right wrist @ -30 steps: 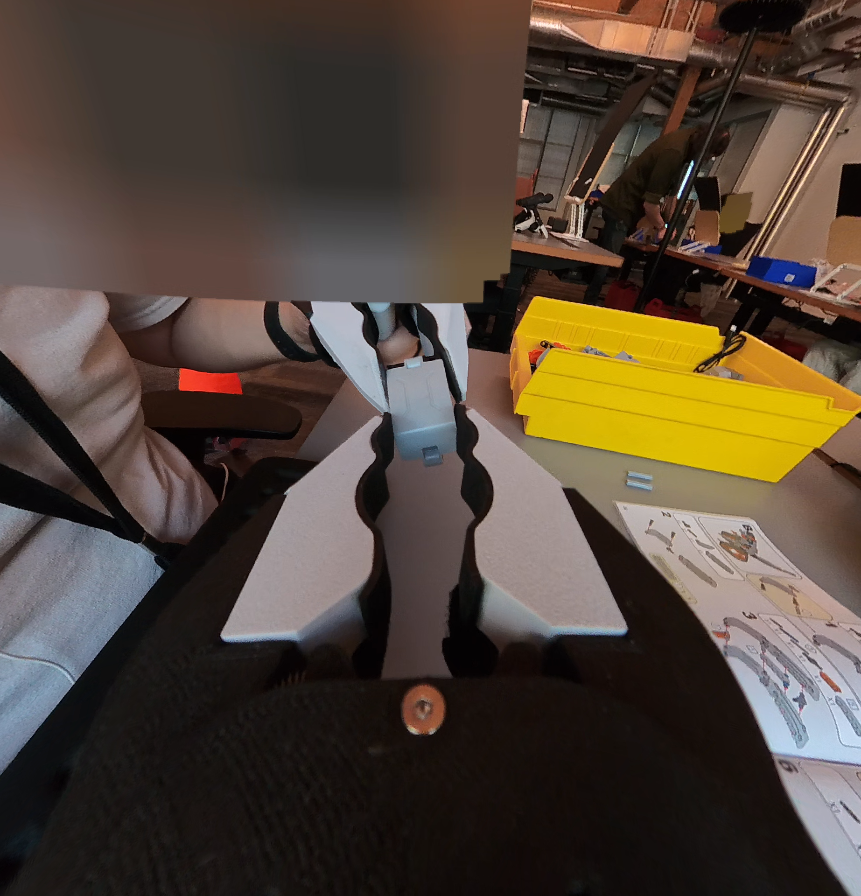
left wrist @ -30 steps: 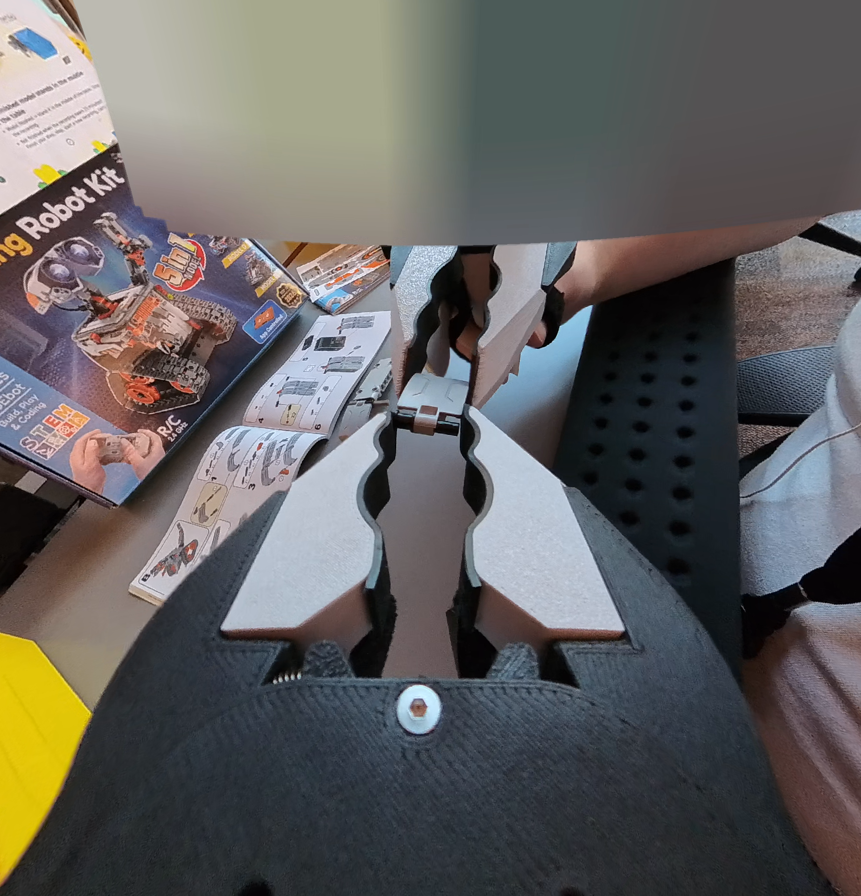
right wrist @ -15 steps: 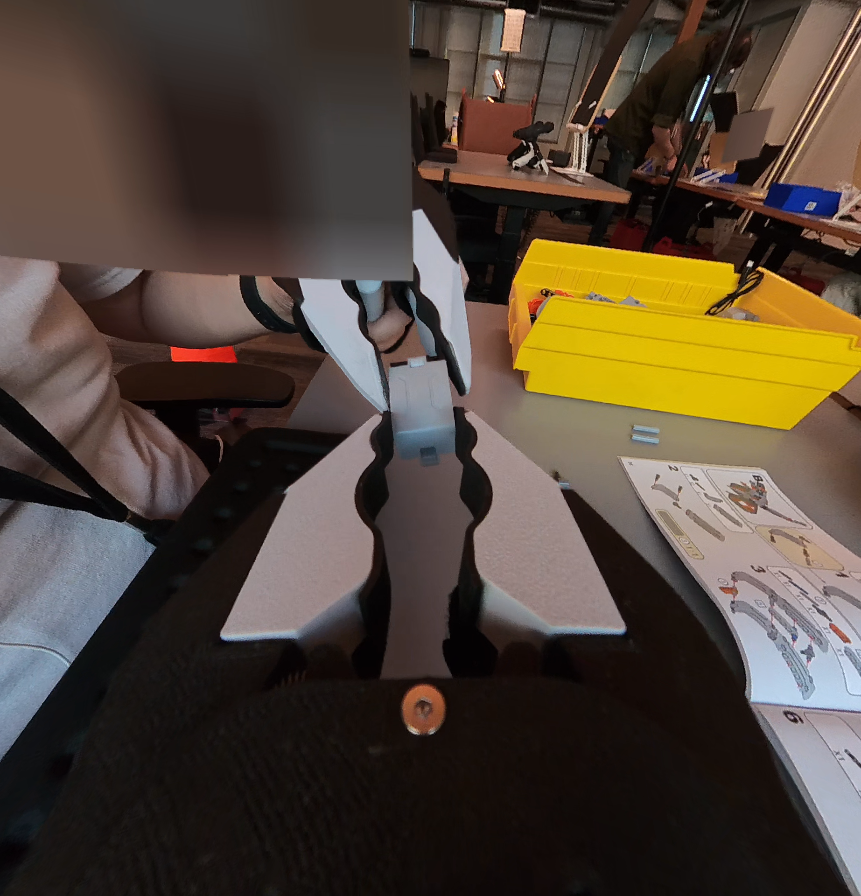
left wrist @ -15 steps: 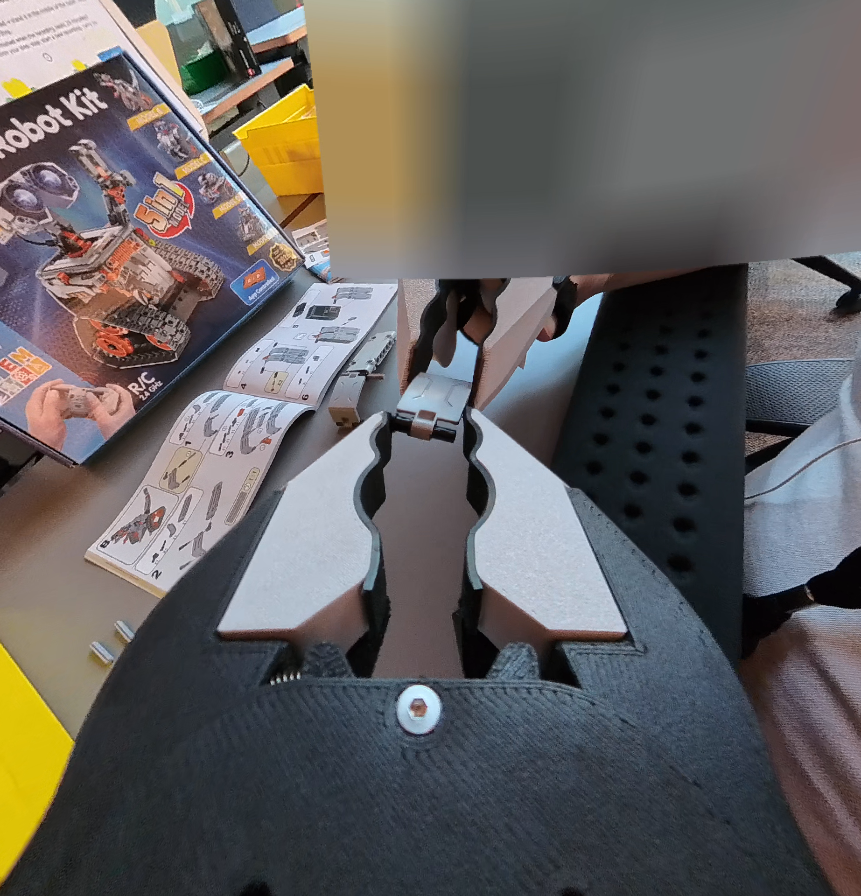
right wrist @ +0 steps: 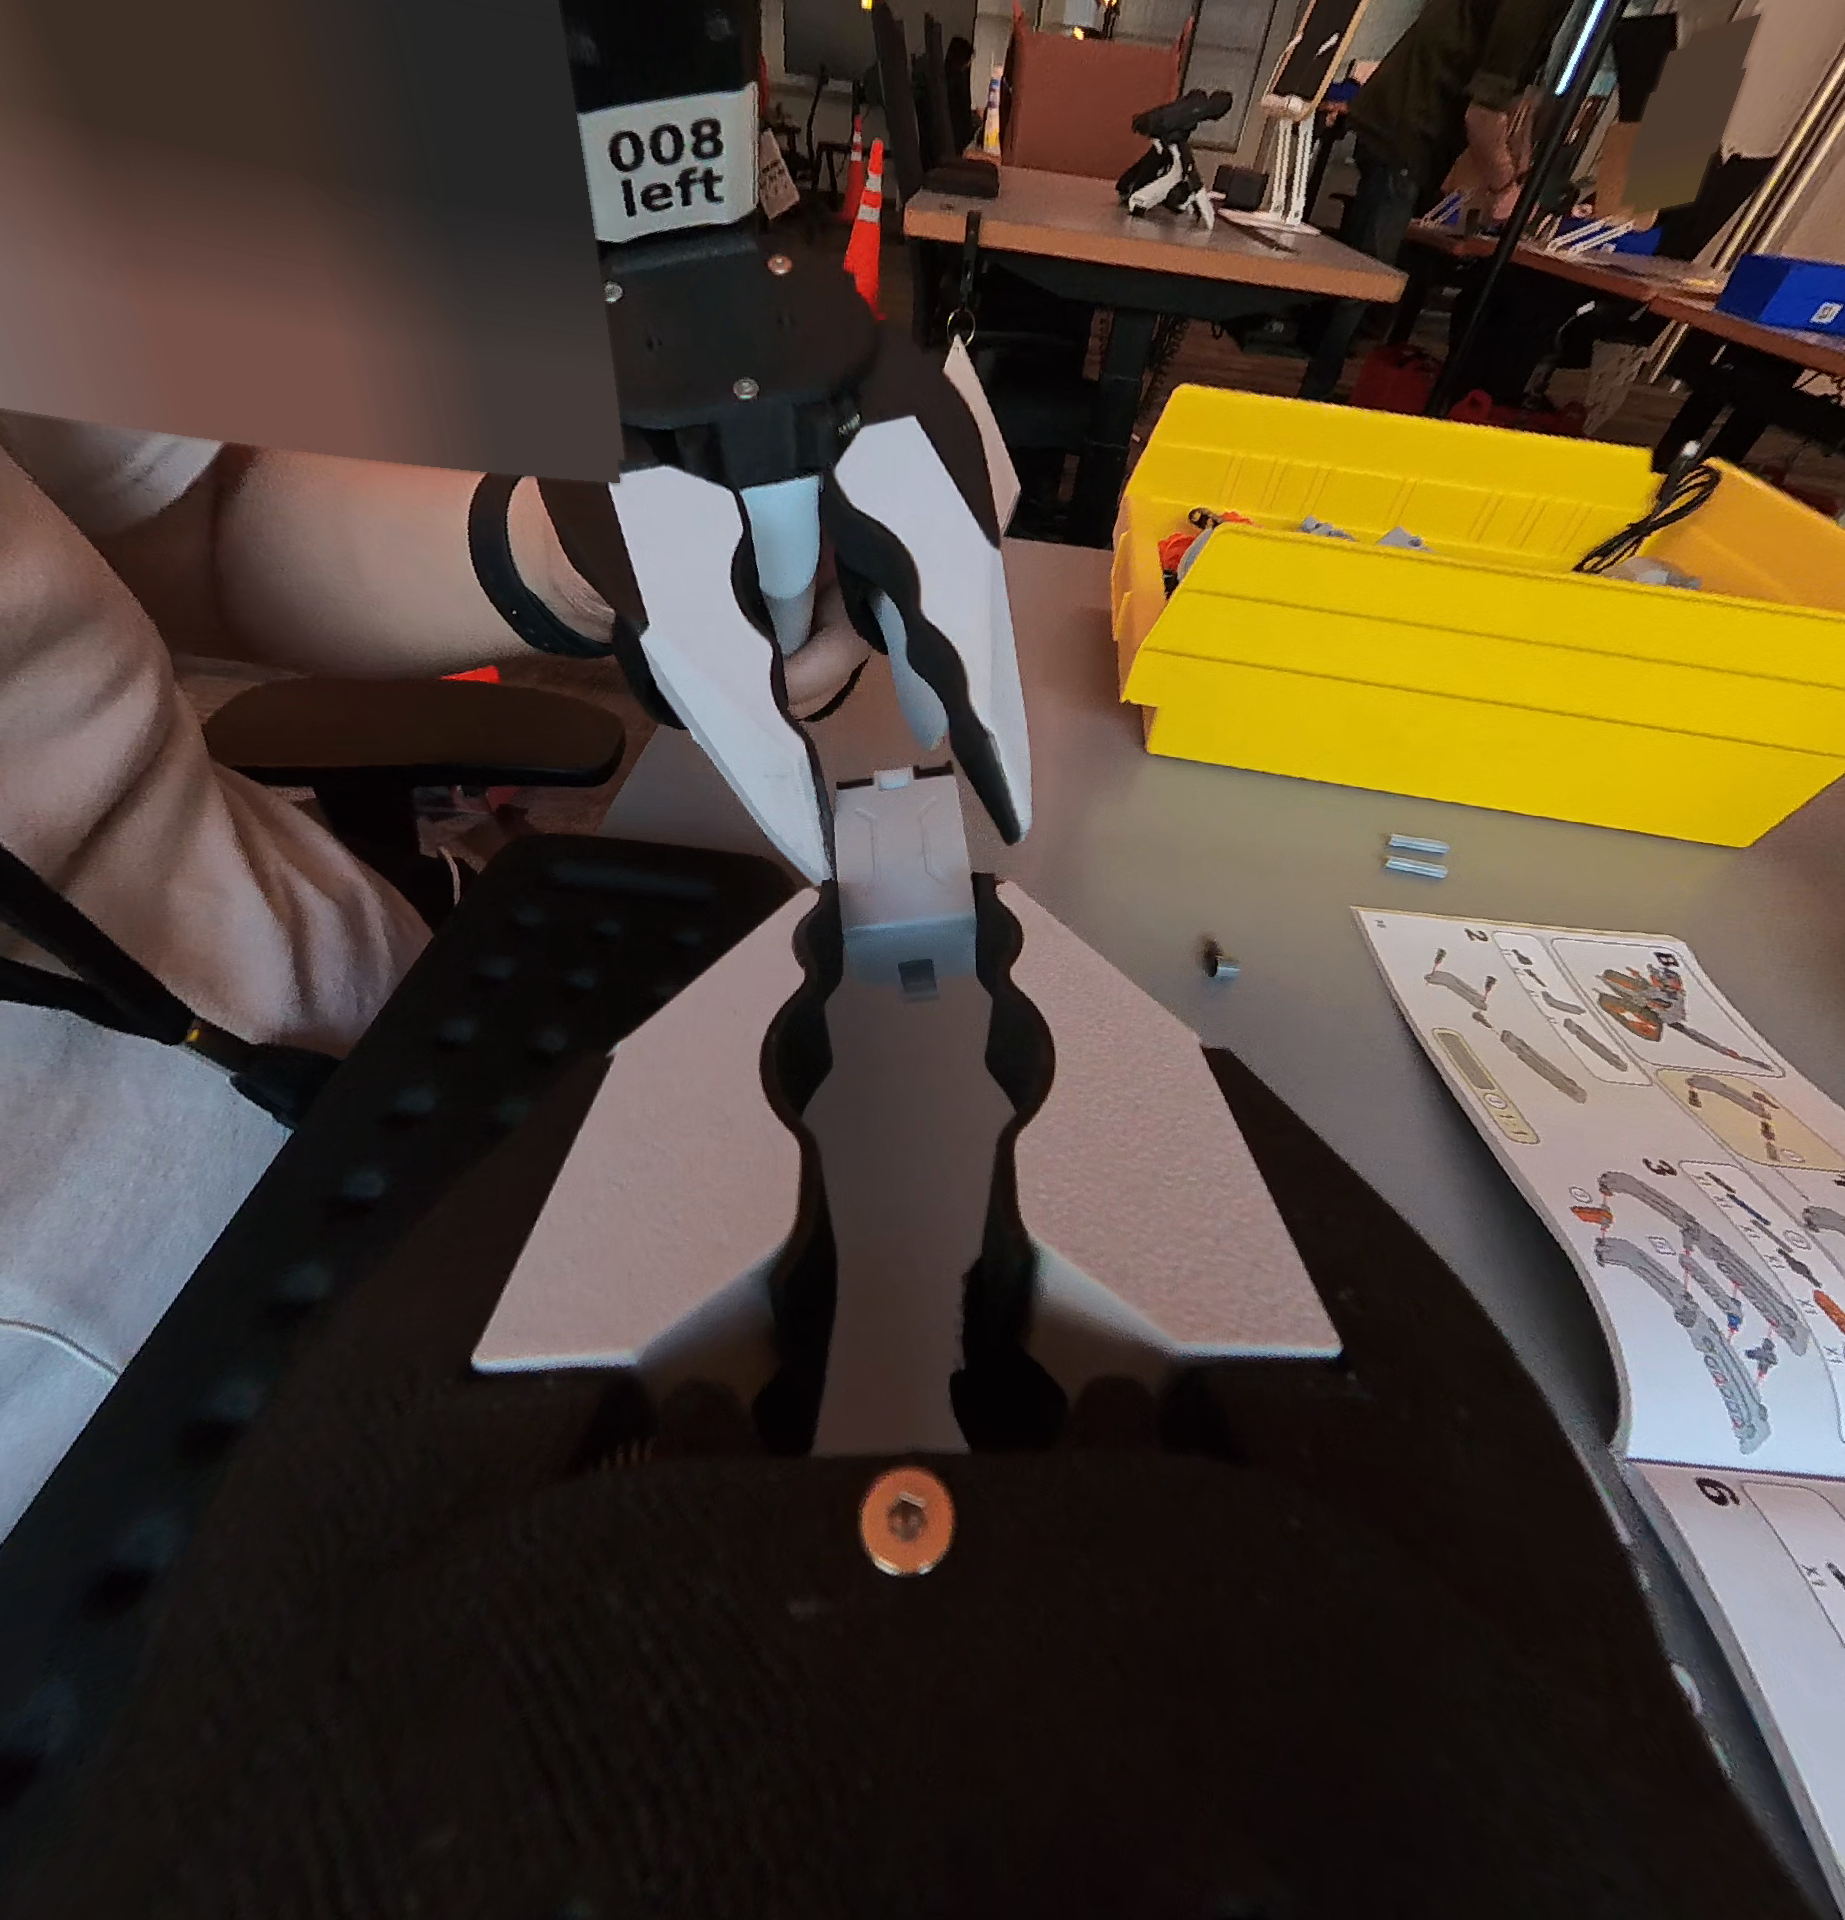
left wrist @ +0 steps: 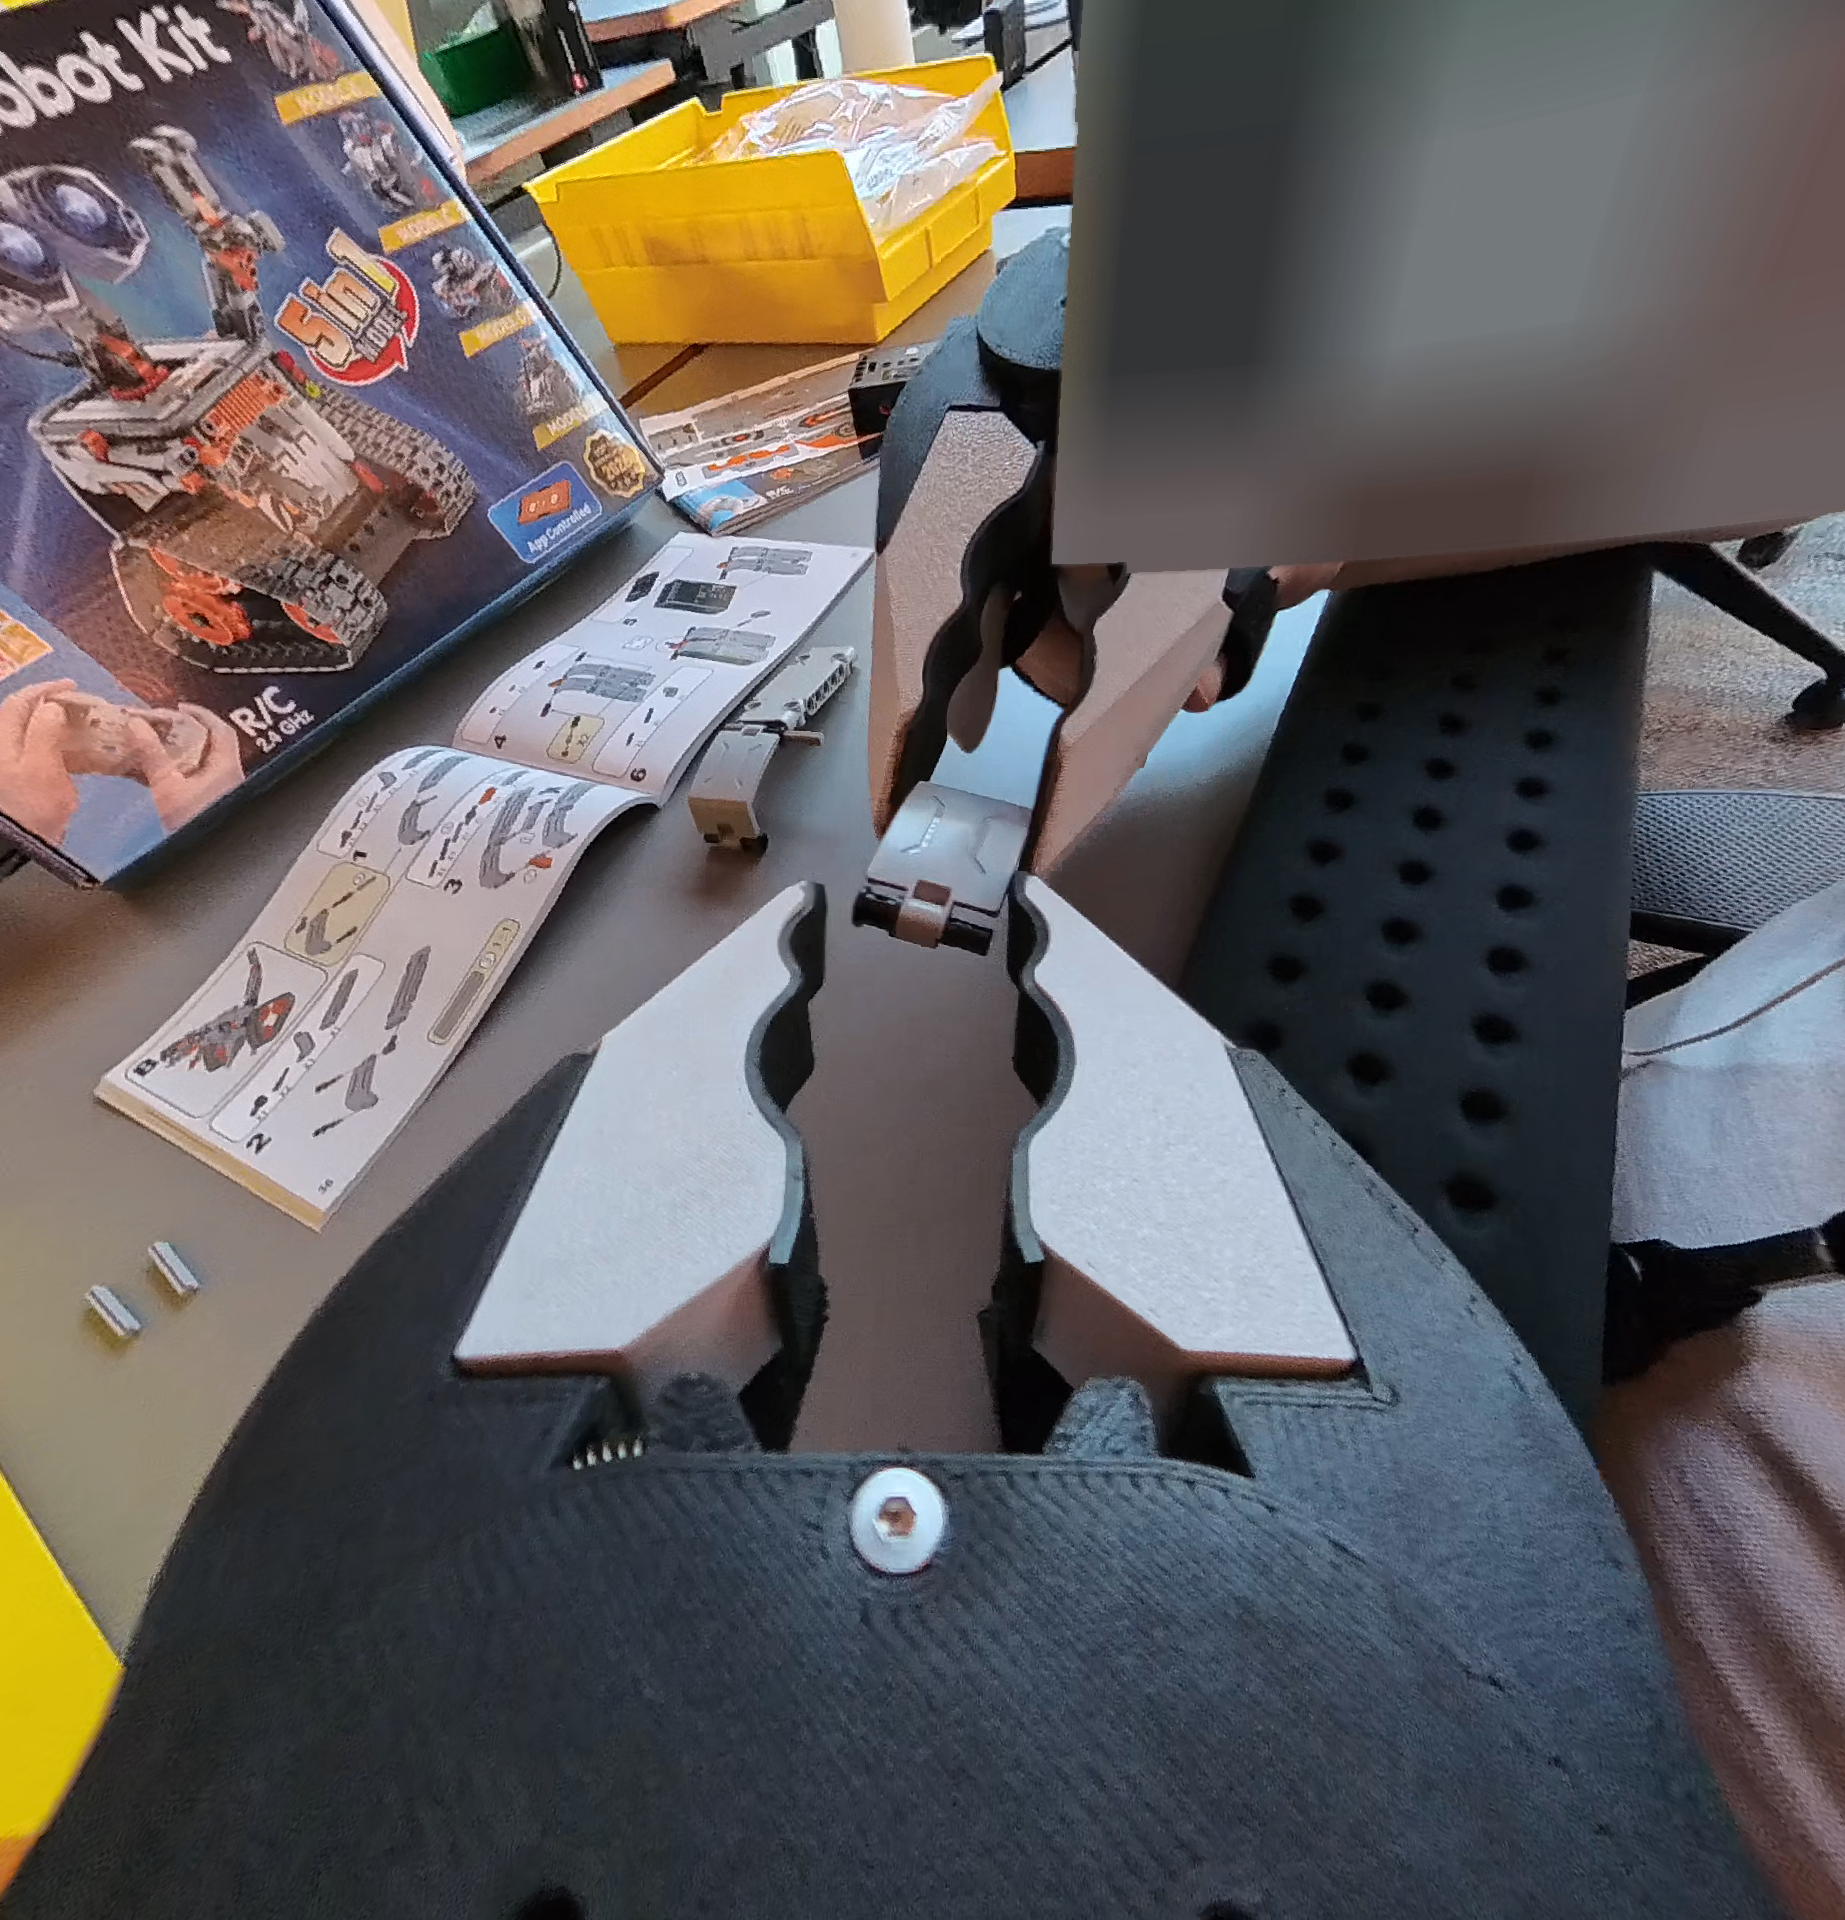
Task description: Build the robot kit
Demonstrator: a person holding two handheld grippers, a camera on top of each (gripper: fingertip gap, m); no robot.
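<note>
Left gripper (left wrist: 916, 906) opened up since a second ago, fingers now apart, only right tip near grey block (left wrist: 939, 868) | right gripper (right wrist: 905, 896) clamped on block, above grey table (left wrist: 56, 966) | booklet (left wrist: 461, 852), yellow bin (right wrist: 1500, 665) nearby

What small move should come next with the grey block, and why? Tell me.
Probably draw the left gripper back: its jaws stand open around the grey block, which the right gripper clamps at its tips.
</note>
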